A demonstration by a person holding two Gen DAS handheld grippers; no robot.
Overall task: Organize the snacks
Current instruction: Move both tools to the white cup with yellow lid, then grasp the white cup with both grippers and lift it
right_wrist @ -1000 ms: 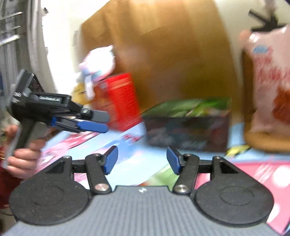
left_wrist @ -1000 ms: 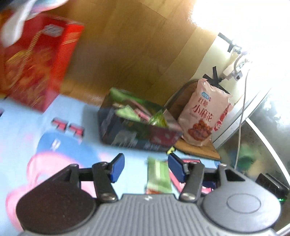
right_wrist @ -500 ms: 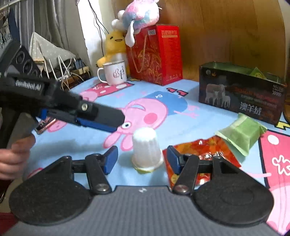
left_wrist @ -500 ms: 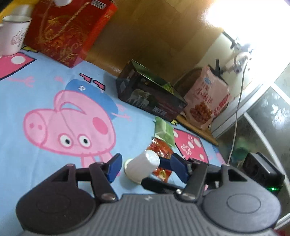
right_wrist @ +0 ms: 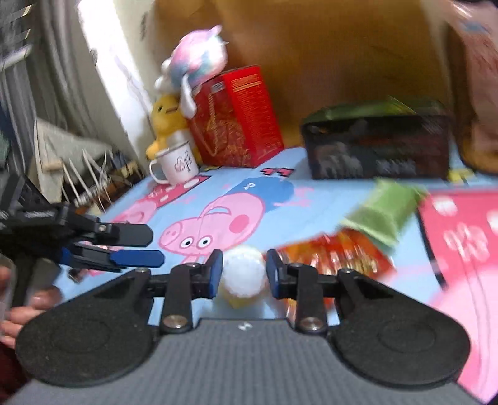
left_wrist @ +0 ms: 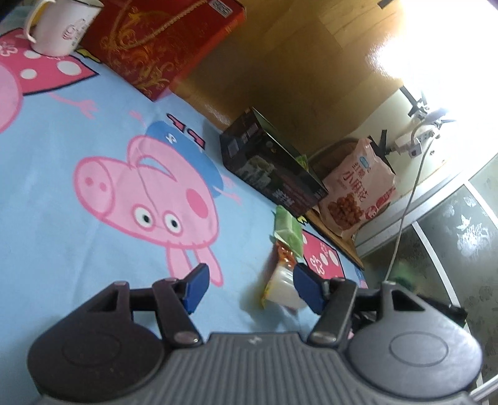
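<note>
Early yet: right gripper (right_wrist: 243, 273) closing round white cup (right_wrist: 242, 278) on cloth (right_wrist: 280, 212), left gripper (left_wrist: 249, 285) wide open and empty, green pack (right_wrist: 381, 215) and orange pack (right_wrist: 336, 254) unboxed beside box (right_wrist: 378, 146).

A wide bare stretch of the cartoon-pig blanket (left_wrist: 62, 218) lies open from 9 to 12 o'clock. At 1 o'clock, a green packet (left_wrist: 288, 229) and orange packet (right_wrist: 336, 257) crowd the approach to the dark snack box (left_wrist: 270, 168). A red box (left_wrist: 162, 40) and mug (left_wrist: 59, 26) block 11 o'clock.
</note>
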